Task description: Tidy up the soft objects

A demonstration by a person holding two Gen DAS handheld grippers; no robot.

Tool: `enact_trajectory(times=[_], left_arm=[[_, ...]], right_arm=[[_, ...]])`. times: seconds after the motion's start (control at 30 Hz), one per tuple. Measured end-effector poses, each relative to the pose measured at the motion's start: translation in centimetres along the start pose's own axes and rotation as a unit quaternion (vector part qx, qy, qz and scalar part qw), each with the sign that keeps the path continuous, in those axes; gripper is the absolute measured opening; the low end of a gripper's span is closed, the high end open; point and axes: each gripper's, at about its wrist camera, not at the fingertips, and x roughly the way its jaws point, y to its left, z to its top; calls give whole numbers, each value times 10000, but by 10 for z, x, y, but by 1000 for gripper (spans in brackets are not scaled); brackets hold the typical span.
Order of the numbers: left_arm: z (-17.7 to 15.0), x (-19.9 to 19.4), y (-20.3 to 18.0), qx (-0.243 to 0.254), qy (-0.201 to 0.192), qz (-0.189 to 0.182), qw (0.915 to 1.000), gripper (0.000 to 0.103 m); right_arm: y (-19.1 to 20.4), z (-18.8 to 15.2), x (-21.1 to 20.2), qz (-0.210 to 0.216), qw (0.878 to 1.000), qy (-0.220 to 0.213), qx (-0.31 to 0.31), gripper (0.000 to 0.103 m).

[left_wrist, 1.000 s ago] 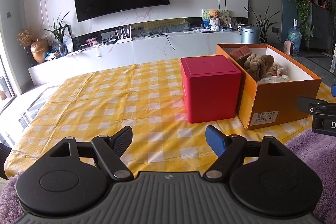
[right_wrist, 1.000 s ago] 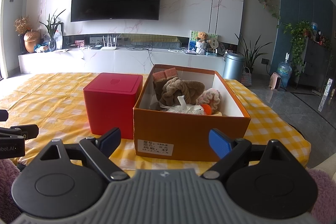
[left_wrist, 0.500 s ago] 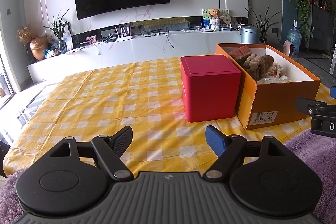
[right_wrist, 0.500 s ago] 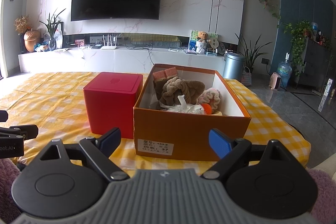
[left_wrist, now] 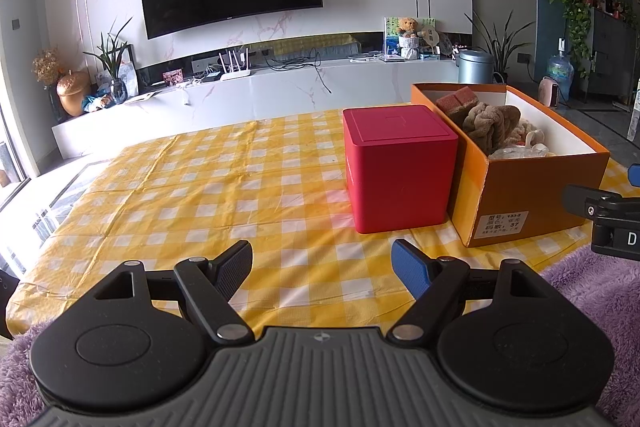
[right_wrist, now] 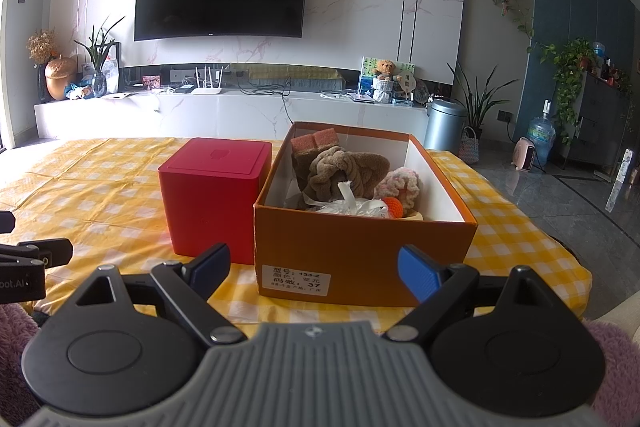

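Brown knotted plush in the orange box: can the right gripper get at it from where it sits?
Probably yes. The right gripper is open and faces the orange box, which has no lid; the brown knotted plush lies on top, though the near wall means coming from above.

We count two boxes on the yellow checked tablecloth [right_wrist: 100, 187]: one closed red cube-shaped box [right_wrist: 214, 199] and one open orange cardboard shoebox [right_wrist: 360, 251]. Inside the shoebox we make out one brown knotted plush piece [right_wrist: 344, 173], one pair of reddish-brown sponge blocks [right_wrist: 314, 141], one pink-and-cream fluffy yarn piece [right_wrist: 402, 183], one orange crocheted ball [right_wrist: 394, 207] and one crinkled white plastic bag [right_wrist: 352, 205]. Anything deeper in there we can't tally. And we've got two grippers, the left gripper [left_wrist: 322, 267] and the right gripper [right_wrist: 314, 269].
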Motion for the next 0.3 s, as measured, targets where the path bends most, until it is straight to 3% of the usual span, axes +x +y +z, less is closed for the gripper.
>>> enact_trajectory(times=[0.3], left_arm=[[2, -1, 1, 13, -33, -13, 10000, 93]], right_arm=[[0, 0, 0, 1, 10000, -1, -2, 90]])
